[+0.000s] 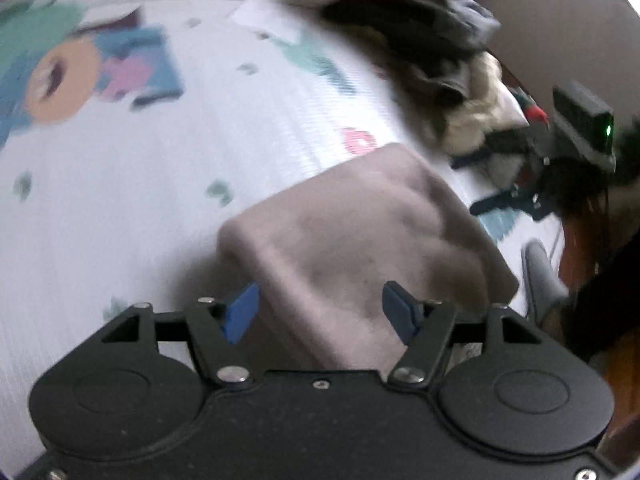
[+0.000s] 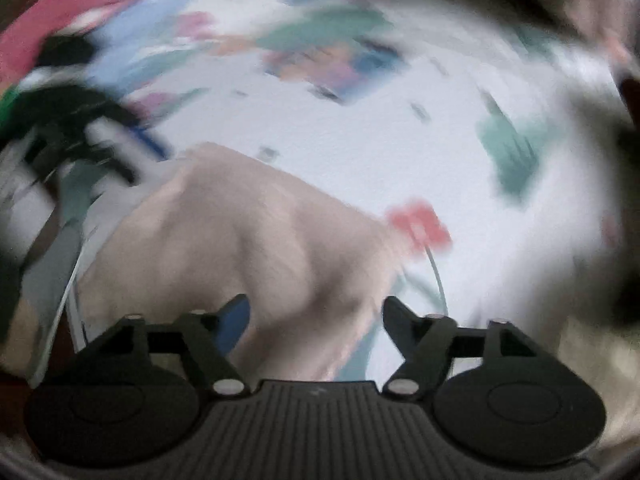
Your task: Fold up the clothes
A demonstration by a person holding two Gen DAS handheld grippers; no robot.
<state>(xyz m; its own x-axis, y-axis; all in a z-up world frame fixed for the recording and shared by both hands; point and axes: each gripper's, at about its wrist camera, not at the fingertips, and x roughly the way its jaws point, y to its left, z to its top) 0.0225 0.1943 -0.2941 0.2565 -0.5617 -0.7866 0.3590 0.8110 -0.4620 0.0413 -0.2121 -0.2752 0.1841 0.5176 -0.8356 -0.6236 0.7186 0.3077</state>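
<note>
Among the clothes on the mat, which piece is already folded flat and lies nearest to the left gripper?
The beige garment, a neat flat rectangle directly before the left gripper. The dark and cream clothes farther away lie in a crumpled heap.

Folded cloth (image 1: pixel 360 240) on mat (image 1: pixel 160 200), clothes pile (image 1: pixel 432 60) behind

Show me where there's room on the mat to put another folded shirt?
The widest bare patch of the mat is left of the folded pinkish cloth, below the cartoon picture. It is crowded at the upper right, where the pile of clothes lies.
</note>
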